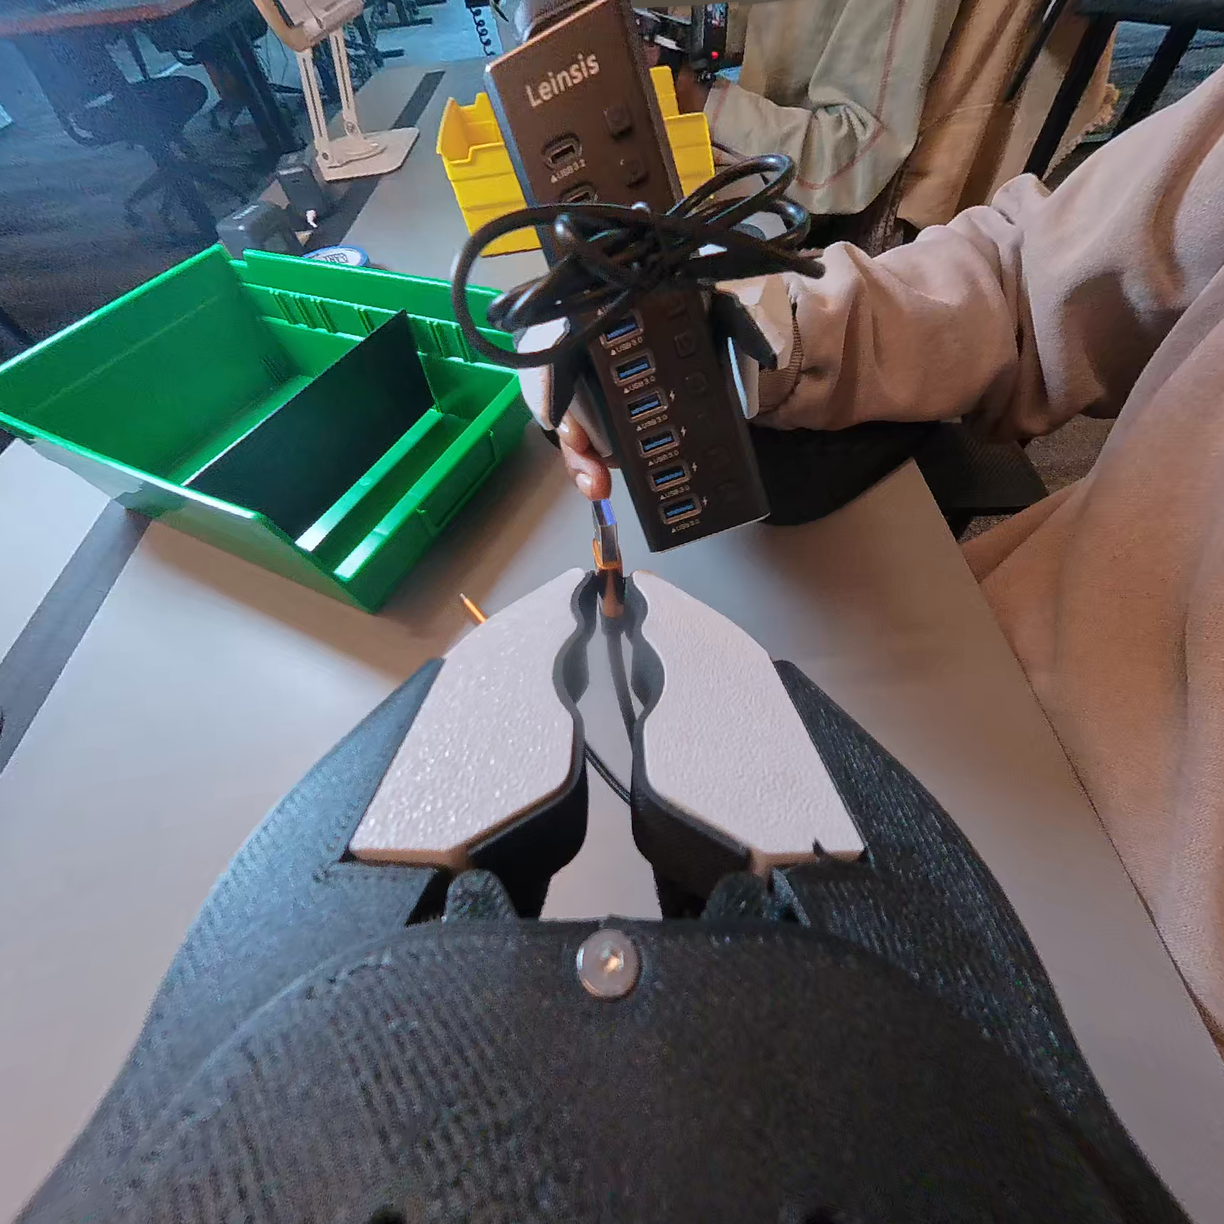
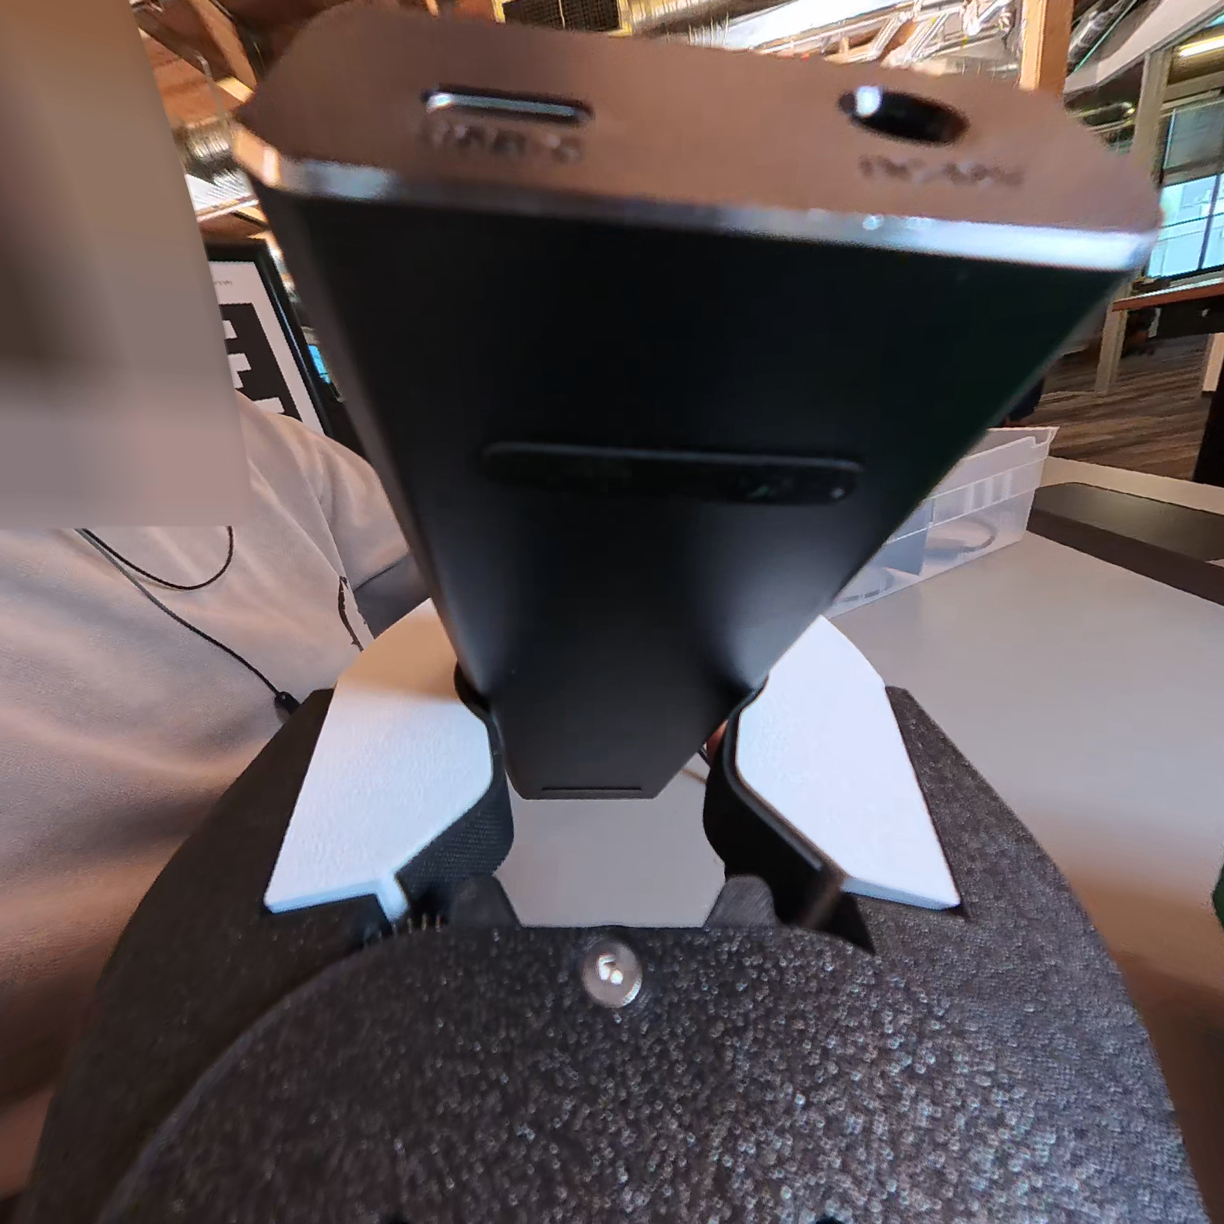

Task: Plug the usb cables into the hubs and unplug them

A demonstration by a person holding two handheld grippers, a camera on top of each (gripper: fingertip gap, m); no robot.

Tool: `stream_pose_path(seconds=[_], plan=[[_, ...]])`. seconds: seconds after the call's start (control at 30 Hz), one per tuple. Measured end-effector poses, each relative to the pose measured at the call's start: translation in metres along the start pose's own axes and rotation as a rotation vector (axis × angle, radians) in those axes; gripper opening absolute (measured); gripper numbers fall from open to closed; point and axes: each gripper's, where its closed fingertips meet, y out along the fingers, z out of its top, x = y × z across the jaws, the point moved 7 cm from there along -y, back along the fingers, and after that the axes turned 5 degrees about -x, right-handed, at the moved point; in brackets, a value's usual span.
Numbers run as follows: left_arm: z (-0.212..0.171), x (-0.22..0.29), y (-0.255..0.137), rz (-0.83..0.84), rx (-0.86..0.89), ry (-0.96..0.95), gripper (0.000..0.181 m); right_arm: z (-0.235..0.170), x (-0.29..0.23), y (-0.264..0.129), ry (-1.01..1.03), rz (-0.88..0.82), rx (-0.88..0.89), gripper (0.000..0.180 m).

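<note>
My left gripper (image 1: 608,583) is shut on the orange-and-black plug of a USB cable (image 1: 607,550); its metal tip points up, just left of the hub's lowest port. The black multi-port USB hub (image 1: 669,424) is held tilted above the table by my right gripper, whose white fingers (image 1: 742,377) show at its sides. A bundled black cable (image 1: 629,265) hangs across the hub's front. In the right wrist view my right gripper (image 2: 606,715) is shut on the hub (image 2: 636,430), seen from its back, with its end ports on top.
A green bin (image 1: 252,424) with a black divider sits on the grey table (image 1: 199,695) at left. A yellow bin (image 1: 477,165) stands behind the hub. A person's beige sleeve (image 1: 993,318) fills the right. A clear container (image 2: 960,516) sits at the right. The grippers' ends are close to 7 cm from one another.
</note>
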Motion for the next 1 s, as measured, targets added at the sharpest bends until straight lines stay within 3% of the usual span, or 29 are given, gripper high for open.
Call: stream_pose_path(seconds=[0.37, 0.63, 0.7, 0.8, 0.9, 1.0], plan=[[0.010, -0.008, -0.041, 0.004, 0.070, 0.018, 0.008, 0.006, -0.004, -0.003, -0.014, 0.014, -0.007, 0.072], [0.051, 0.014, -0.117, -0.401, 0.287, 0.035, 0.008, 0.022, -0.012, -0.012, -0.053, 0.018, 0.036, 0.073], [0.041, -0.003, -0.097, -0.436, 0.195, -0.063, 0.008, 0.019, -0.009, -0.012, -0.038, 0.017, 0.034, 0.072], [-0.002, -0.027, -0.034, -0.410, -0.069, -0.269, 0.007, 0.015, -0.007, -0.011, -0.022, 0.021, 0.026, 0.072], [-0.047, -0.039, 0.027, -0.272, -0.286, -0.328, 0.011, 0.013, -0.009, -0.008, -0.027, 0.025, 0.011, 0.072], [-0.074, -0.050, 0.068, -0.120, -0.397, -0.313, 0.014, 0.011, -0.009, -0.006, -0.029, 0.026, -0.002, 0.072]])
